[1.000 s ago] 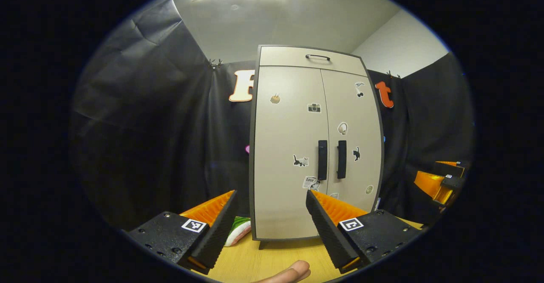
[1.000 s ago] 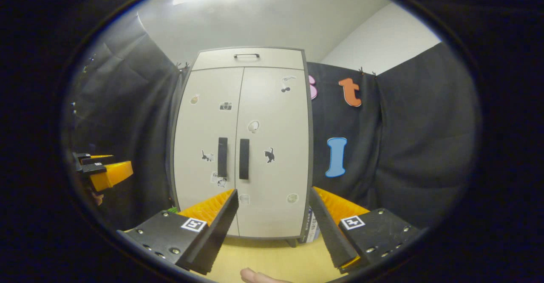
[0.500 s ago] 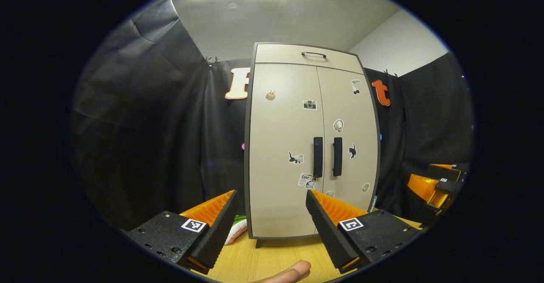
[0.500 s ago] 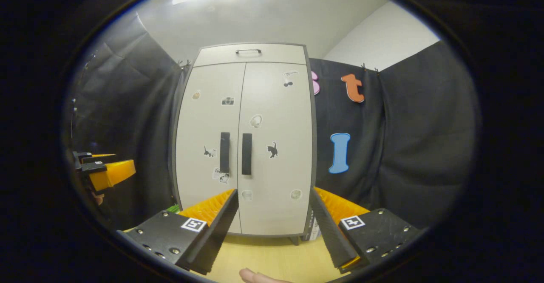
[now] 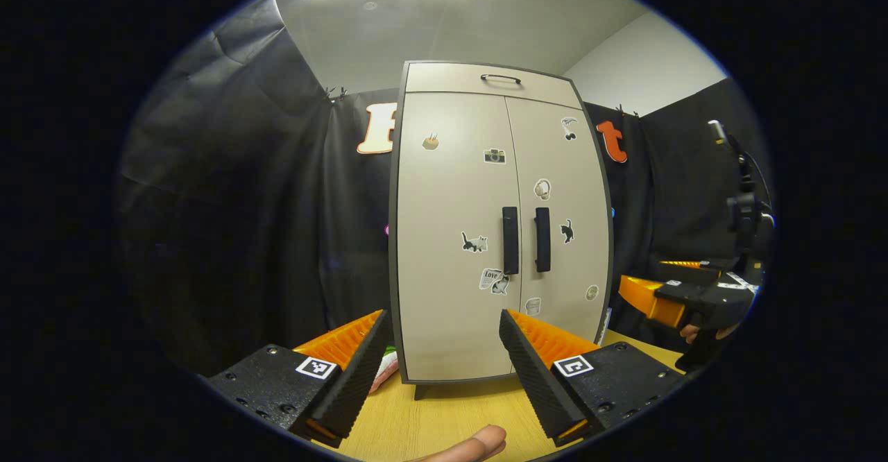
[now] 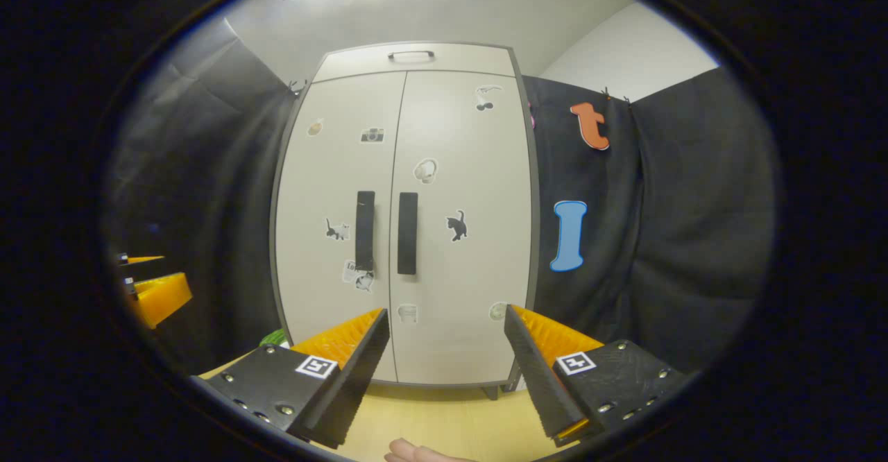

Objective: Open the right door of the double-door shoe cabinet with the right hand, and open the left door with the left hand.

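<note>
Straight ahead of both grippers stands the shoe cabinet (image 6: 402, 226), upright on a wooden tabletop (image 6: 444, 420), both doors shut. Its two dark vertical handles sit side by side at the centre seam: the right door handle (image 6: 407, 233) and the left door handle (image 6: 365, 230). The right gripper (image 6: 444, 323) is spread wide and holds nothing, well short of the cabinet front. The left gripper (image 5: 440, 323) is likewise wide and empty, also short of the cabinet. Because the handles nearly touch, a likely slip is a finger catching the wrong handle or wedging between the two; pulling off-line could also rock the cabinet on its small feet. Stickers (image 6: 456, 225) dot the doors, and a top drawer handle (image 6: 411, 53) sits above them. Something green and white (image 5: 388, 372) lies at the cabinet's left foot. Nothing blocks either handle.
</note>
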Tool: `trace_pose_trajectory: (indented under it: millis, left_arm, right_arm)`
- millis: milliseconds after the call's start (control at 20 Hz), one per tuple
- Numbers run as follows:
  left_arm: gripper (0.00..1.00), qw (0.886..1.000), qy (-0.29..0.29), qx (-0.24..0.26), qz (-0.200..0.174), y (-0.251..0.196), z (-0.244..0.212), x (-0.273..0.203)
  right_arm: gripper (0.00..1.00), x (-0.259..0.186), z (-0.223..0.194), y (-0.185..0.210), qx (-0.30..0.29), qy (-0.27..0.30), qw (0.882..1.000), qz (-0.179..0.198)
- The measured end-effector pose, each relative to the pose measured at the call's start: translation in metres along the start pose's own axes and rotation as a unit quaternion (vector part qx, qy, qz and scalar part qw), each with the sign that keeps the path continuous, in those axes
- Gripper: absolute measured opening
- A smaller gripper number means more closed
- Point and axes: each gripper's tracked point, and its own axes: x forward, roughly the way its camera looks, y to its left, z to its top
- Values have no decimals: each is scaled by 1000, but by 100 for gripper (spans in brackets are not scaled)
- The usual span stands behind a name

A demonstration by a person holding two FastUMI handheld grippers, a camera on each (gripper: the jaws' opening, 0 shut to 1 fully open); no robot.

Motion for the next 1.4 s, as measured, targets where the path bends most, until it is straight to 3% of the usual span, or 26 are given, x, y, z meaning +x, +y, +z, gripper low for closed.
trace_pose_trajectory:
  millis: [350, 550, 850, 1050, 1100, 1200, 1350, 1400]
  left_arm:
    - [98, 1000, 15, 4, 11, 17, -26, -4]
    - [98, 1000, 28, -9, -5, 16, -41, -13]
    - [98, 999, 30, -8, -17, 20, -55, -25]
    - [98, 999, 37, -21, -34, 17, -65, -31]
    - [98, 998, 41, -25, -36, 18, -69, -32]
    - [98, 998, 40, -32, -29, 24, -72, -33]
    - [98, 998, 39, -33, -21, 31, -74, -36]
    - [98, 998, 39, -33, -20, 32, -74, -37]
  right_arm:
    - [99, 83, 17, 24, 5, -3, 1000, 11]
    - [99, 134, 24, 41, 0, -4, 1000, 16]
    - [99, 192, 33, 65, 51, 15, 998, 38]
    - [78, 209, 49, 69, 14, -13, 999, 28]
    - [53, 211, 51, 71, 9, -18, 999, 27]
    - [48, 215, 50, 72, 11, -16, 1000, 19]
    - [53, 209, 52, 73, 37, -16, 999, 27]
    - [50, 228, 46, 74, 40, -13, 999, 28]
